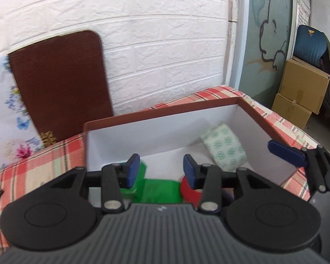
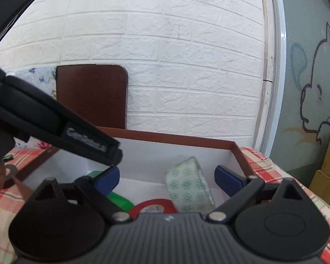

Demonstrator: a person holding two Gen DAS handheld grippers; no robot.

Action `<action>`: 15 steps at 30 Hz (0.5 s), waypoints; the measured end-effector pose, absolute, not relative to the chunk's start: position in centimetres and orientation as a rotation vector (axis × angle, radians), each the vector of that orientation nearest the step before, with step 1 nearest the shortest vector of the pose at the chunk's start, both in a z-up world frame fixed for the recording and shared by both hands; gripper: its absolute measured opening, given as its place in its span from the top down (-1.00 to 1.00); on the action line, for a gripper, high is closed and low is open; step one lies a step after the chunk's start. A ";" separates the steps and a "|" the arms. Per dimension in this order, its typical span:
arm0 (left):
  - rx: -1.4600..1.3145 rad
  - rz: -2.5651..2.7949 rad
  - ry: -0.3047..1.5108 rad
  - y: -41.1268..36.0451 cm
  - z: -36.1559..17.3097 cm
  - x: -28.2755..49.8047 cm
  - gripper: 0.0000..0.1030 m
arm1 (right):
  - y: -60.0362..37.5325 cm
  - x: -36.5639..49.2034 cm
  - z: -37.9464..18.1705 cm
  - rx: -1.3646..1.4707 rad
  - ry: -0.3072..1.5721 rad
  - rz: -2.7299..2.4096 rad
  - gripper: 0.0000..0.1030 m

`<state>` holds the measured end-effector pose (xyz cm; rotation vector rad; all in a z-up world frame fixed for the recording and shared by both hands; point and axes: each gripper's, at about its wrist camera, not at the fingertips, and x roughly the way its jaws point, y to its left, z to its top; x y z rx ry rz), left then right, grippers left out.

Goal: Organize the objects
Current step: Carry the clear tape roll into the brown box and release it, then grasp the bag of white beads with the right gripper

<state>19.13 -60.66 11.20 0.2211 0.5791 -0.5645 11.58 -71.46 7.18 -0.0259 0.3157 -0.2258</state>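
Left claw [image 1: 160,172] open above box [image 1: 165,115] holding tape rolls [image 1: 224,147].

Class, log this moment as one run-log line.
left gripper: open, empty | right gripper: open, empty | box: green tape, red tape, patterned roll

A white brick-pattern wall [image 1: 154,44] stands behind a brown board [image 1: 61,83] that leans on it. Rightward, a grey-green panel [image 1: 268,44] bears a cartoon drawing, beside stacked cardboard boxes [image 1: 299,92].
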 end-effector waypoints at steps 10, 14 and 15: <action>0.193 -0.428 0.611 -52.2 10.5 15.9 0.09 | -66.0 6.7 8.4 0.010 0.267 -0.154 -0.88; 0.176 -0.355 0.628 -48.2 9.6 15.5 0.09 | -62.6 5.8 8.6 -0.022 0.264 -0.087 -0.88; 0.169 -0.337 0.634 -47.3 9.3 15.6 0.09 | -61.7 5.8 8.6 -0.030 0.269 -0.069 -0.88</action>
